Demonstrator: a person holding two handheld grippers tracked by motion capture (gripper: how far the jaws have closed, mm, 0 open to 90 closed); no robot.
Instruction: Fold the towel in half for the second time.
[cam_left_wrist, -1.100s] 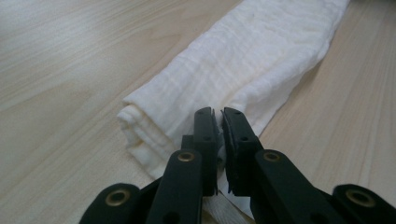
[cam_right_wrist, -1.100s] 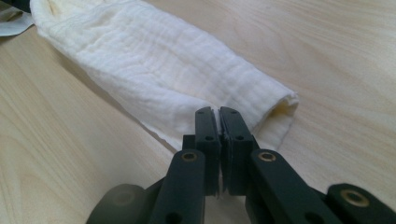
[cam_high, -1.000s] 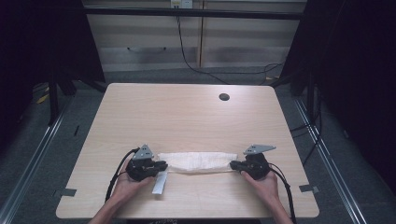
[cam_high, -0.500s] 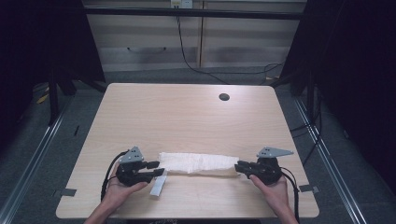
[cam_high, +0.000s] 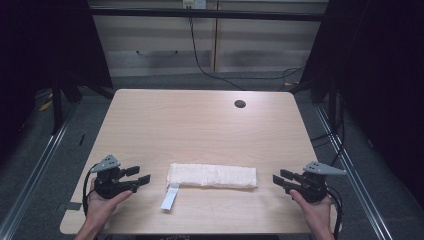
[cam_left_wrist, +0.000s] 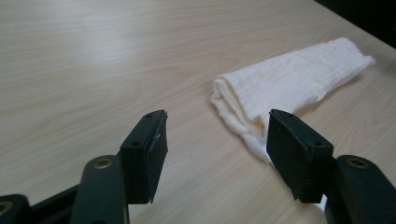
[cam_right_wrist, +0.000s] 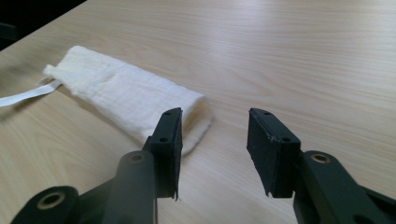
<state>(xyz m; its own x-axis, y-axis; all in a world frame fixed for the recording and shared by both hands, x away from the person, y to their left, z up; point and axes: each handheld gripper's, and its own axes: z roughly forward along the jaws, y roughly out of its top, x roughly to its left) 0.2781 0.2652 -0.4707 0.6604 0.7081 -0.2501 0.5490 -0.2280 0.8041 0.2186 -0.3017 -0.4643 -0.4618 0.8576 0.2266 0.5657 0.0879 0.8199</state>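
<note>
From the high view, a folded cream-white cloth roll (cam_high: 212, 176) lies in the lower middle of the frame on the pale wooden table (cam_high: 200, 125), its long axis running left to right across the picture, with a thin white tag strip (cam_high: 170, 197) hanging from its left end toward the bottom edge. The left gripper (cam_high: 140, 176) sits at the lower left and the right gripper (cam_high: 278, 179) at the lower right, each off one end of the roll and apart from it, the right one seeming a little nearer its end; a small dark round hole (cam_high: 240, 104) marks the table's upper right. Both pairs of jaws have just been opening, and nothing lies between them. In the left gripper view, the left gripper (cam_left_wrist: 217, 135) stands spread wide over bare wood, and the cloth roll (cam_left_wrist: 289, 79) stretches away toward the upper right, its folded end just beyond the right-hand jaw. In the right gripper view, the right gripper (cam_right_wrist: 214, 140) is likewise parted and empty, with the cloth roll (cam_right_wrist: 121, 98) reaching toward the upper left and its near end peeking out past the left-hand jaw, the tag strip (cam_right_wrist: 28, 97) at the far left edge.
</note>
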